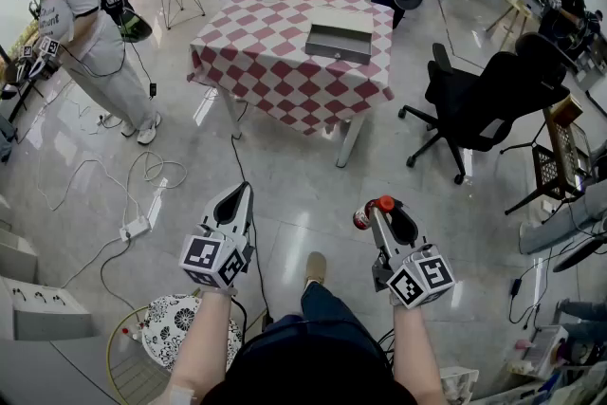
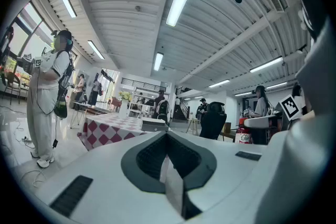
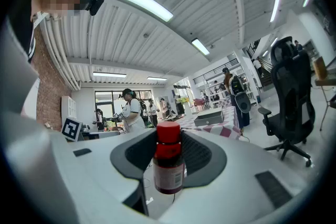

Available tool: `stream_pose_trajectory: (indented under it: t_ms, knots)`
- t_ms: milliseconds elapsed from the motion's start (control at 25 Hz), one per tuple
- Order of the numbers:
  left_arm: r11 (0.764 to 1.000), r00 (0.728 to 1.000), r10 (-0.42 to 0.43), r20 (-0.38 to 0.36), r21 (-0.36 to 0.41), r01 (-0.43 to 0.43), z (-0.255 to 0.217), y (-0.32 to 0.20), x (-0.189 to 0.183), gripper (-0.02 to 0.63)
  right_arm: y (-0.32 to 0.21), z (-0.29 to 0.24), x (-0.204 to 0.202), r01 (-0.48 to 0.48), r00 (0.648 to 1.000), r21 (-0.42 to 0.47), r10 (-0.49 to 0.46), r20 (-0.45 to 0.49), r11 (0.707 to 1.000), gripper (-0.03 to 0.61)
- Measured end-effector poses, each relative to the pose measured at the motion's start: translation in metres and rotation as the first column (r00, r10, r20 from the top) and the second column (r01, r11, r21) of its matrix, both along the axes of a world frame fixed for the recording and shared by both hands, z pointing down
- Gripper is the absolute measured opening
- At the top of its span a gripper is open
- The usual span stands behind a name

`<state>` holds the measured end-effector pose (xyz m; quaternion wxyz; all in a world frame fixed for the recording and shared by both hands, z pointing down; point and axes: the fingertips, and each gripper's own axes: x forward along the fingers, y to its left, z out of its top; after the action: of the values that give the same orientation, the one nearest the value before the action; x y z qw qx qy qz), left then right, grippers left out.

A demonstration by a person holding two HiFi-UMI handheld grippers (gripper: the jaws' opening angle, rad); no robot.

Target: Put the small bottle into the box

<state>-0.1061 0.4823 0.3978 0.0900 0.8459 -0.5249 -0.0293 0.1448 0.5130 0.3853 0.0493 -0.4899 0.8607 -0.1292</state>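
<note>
Right gripper view: the right gripper is clamped on the small bottle, which stands upright between the pads. The left gripper has its jaws together and carries nothing. The box sits open on the checked table, well apart from the bottle. The step in hand appears to be the carry.

- Hold the grip firm and the gripper level.
- Avoid the floor cables.
- Lower the bottle inside the box walls before opening the jaws.
</note>
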Motion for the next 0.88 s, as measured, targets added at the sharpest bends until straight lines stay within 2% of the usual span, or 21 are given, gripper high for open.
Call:
stream_pose_trajectory:
  t_ms: [560,880]
  knots:
    - [1.0,1.0,-0.003,0.017,-0.013,0.003,0.008,-0.136,0.034,0.002,-0.137,0.006,0.027,0.022,1.0,-0.02,-0.022,-0.006,1.0,0.143]
    - [1.0,1.0,-0.019,0.023,0.021,0.019,0.003,-0.203,0.054,0.002,-0.205,0.01,0.048,0.044,0.999,-0.016,-0.044,-0.006,0.999,0.143]
